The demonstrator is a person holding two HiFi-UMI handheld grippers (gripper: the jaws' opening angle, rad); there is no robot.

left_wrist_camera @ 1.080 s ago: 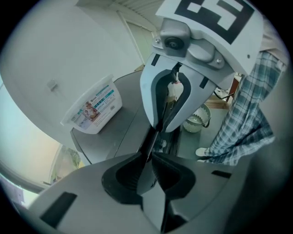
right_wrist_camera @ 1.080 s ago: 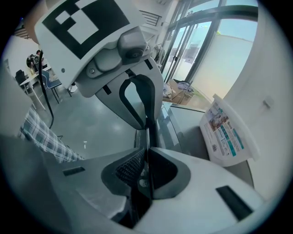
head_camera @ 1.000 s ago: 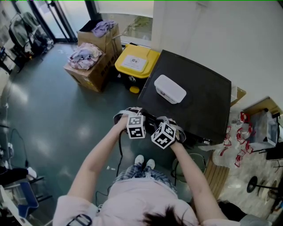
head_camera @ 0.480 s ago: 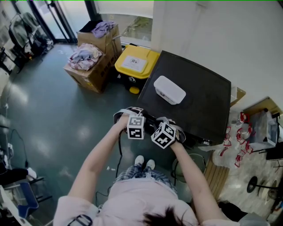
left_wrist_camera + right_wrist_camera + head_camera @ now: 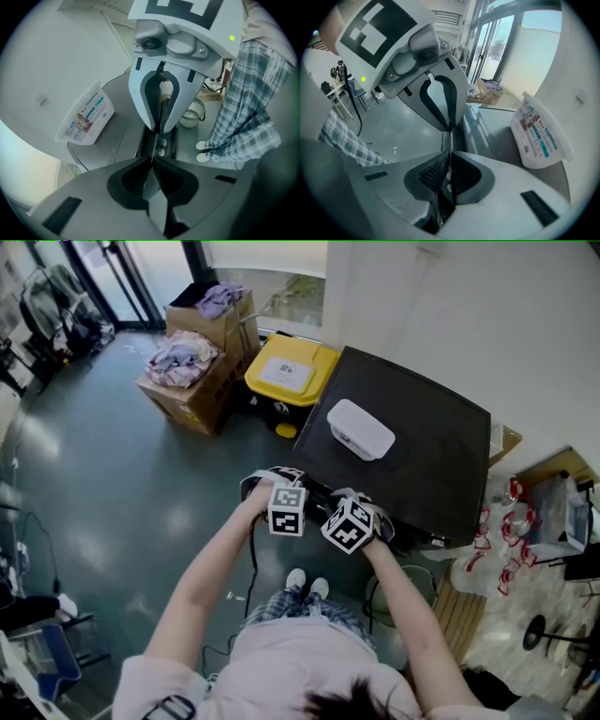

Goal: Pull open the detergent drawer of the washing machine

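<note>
The washing machine has a dark top and stands at the right. Both grippers meet at its front left top edge, tip to tip, facing each other. A thin dark strip runs between them, apparently the detergent drawer's front edge. My left gripper has just been closing and now pinches that strip. My right gripper is shut on the same strip from the other side. The marker cubes hide the drawer itself in the head view.
A white pack of wipes lies on the machine's top. A yellow-lidded bin and cardboard boxes of clothes stand to the machine's left. A small basket sits on the floor by the person's feet.
The left gripper's marker cube has rolled slightly. Both hands stay at the same spot on the machine's front edge.
</note>
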